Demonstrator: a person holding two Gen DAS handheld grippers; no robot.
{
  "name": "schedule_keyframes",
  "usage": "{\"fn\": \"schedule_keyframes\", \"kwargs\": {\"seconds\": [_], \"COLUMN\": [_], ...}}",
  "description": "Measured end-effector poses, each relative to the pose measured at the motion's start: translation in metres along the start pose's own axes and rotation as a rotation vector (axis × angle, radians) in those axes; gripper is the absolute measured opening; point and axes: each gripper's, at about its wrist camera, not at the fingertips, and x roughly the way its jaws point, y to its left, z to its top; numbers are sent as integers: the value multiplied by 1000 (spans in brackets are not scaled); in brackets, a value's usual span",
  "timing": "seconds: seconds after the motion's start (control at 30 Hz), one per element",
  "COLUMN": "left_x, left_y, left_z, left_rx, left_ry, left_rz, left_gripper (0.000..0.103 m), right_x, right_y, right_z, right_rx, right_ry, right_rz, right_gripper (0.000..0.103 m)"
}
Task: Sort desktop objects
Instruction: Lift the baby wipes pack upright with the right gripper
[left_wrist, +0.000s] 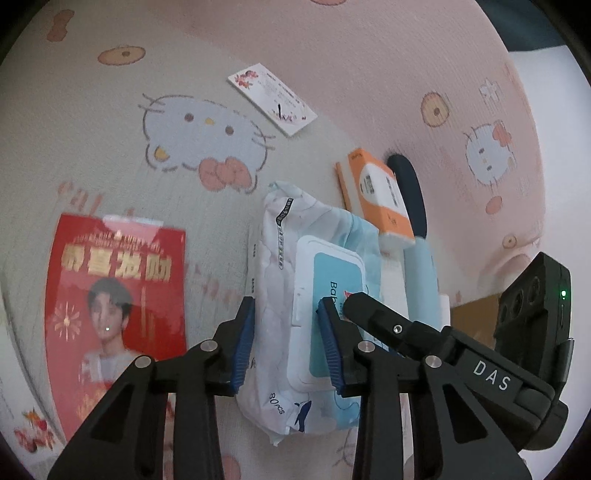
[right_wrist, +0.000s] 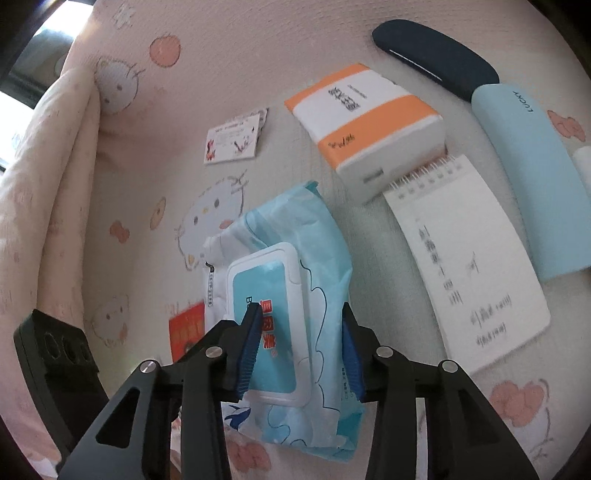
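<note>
Both tongs are set over one wipes pack, which lies flat on the surface, a cloth with a cartoon cat print. The pack is in the middle of the things: a red envelope to its left, an orange box beyond it, a notepad to its right.

The left tongs are spread, with one pad outside the left edge of the pack and the other pad on the white lid. The right tongs are spread too; one pad is on the lid, the other by the right edge of the pack. I cannot tell if any pad presses already, so I judge that nothing is pinched yet.

The step in hand seems to be gripping the pack to move it. The pack is soft and the lid is hard and smooth, so a pad on the lid may slide. Better to take the pack by its full width, or by the soft film at the edge, and close slowly. One pair of tongs is probably enough; two so close together may knock each other. Lift straight up, because the box and notepad are near and could be dragged.
</note>
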Motion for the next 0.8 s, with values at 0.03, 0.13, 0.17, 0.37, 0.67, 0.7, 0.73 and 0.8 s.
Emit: {"fn": "schedule_keyframes", "kwargs": {"seconds": [0.03, 0.13, 0.17, 0.37, 0.67, 0.7, 0.73, 0.8], "left_x": [-2, -9, -10, -12, -7, -7, -7, -7], "left_y": [0, -1, -1, -3, -3, -3, -4, -4], "left_z": [-5, -18, -21, -21, -9, -10, -12, -16], "left_rx": [4, 17, 21, 29, 25, 23, 21, 16], "left_ry": [6, 20, 23, 33, 43, 45, 44, 38], "left_rz": [-1, -2, -1, 13, 9, 8, 8, 8], "left_gripper": [37, 37, 37, 37, 37, 37, 37, 37], "right_x": [-2, -9, -12, -17, -16, -16, -16, -16], "right_y": [-1, -5, -6, -11, -22, -24, -25, -24], "right_z": [-4, -17, -22, -28, -21, -20, -19, -20], "right_rx": [-7, -24, -30, -47, 24, 32, 40, 43], "right_ry": [6, 27, 34, 46, 35, 34, 33, 32], "right_rz": [-3, -2, -1, 6, 45, 49, 54, 53], "right_gripper": [37, 37, 37, 37, 38, 38, 38, 39]}}
